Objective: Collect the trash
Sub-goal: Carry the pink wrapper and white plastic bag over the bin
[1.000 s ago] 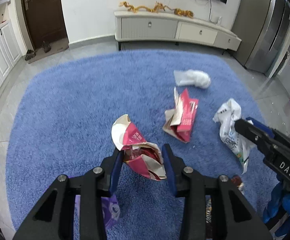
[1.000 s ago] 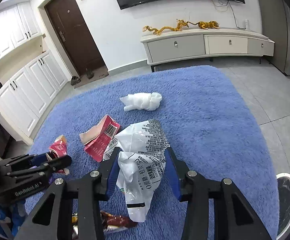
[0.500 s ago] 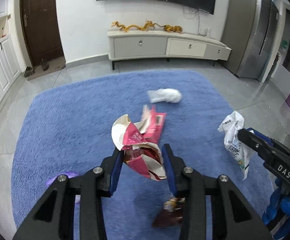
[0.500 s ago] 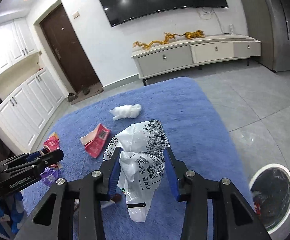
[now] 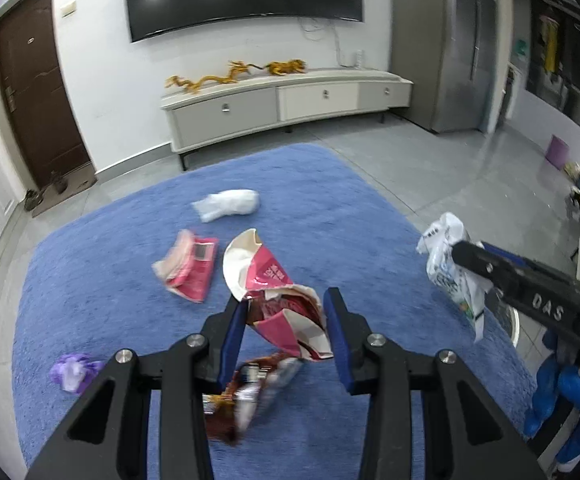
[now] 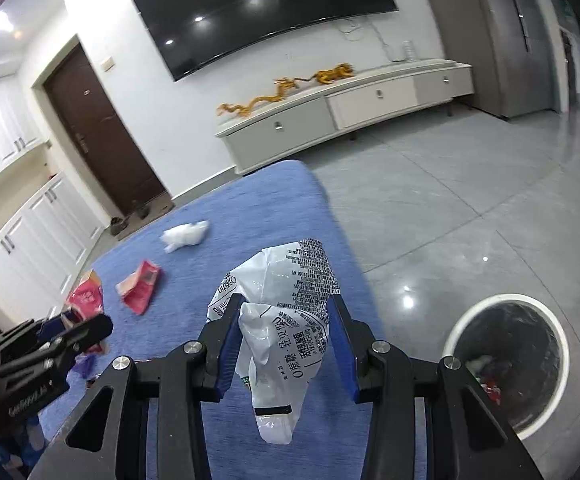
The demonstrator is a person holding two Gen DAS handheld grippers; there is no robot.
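Left wrist view, left to right: small purple crumpled scrap (image 5: 75,371) on the blue shaggy rug (image 5: 110,264), flat red snack packet (image 5: 189,271) farther in, white crumpled plastic bag (image 5: 228,205) far centre, dark brown foil wrapper (image 5: 246,392) near, under the gripper. Left gripper (image 5: 286,316) has its jaws closed on a crumpled pink-and-white paper wrapper (image 5: 278,300), held above the rug. Right gripper (image 6: 286,330) has its jaws closed on a white printed plastic bag (image 6: 286,320), which hangs down between the fingers, over the rug's right edge. White round trash bin (image 6: 510,364) with a dark liner sits on the grey tile floor (image 6: 450,208), near right, some trash inside.
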